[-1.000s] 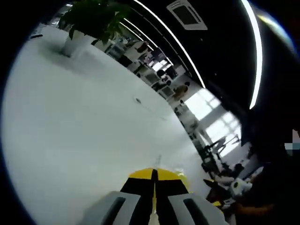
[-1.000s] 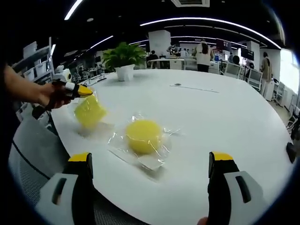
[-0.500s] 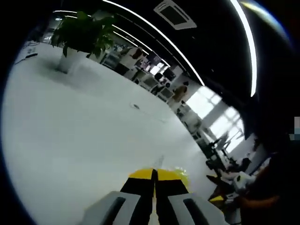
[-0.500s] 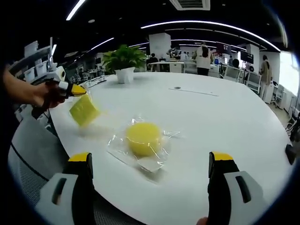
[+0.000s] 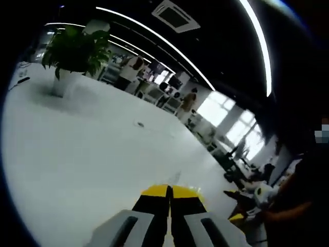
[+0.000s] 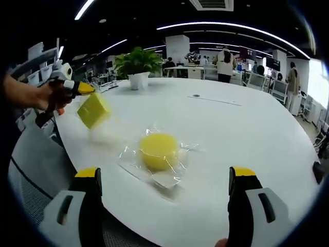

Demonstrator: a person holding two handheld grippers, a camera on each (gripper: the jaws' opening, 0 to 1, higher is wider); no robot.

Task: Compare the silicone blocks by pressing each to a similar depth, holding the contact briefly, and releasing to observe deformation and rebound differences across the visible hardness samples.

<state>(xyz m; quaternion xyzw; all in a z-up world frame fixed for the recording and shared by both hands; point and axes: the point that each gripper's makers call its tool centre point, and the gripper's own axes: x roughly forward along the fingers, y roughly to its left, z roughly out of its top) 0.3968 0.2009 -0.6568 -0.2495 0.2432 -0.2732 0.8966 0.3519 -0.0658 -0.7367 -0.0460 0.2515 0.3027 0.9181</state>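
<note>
The square yellow block (image 6: 93, 110) has been lifted higher, pinched by the left gripper (image 6: 86, 89); the round bagged block (image 6: 159, 151) lies ahead between the right gripper (image 6: 165, 180)'s spread jaws.

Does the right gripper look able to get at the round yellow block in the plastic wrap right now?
Probably yes. The right gripper is open, and the round yellow block lies straight ahead between its jaws, with bare table around it.

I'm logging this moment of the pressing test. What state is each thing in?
Left gripper: shut on the square yellow block's bag, held up.
Square yellow block: bagged, hanging off the table.
Round yellow block: bagged, lying on the table, untouched.
Right gripper: open, holding nothing.
Potted plant: upright.
</note>
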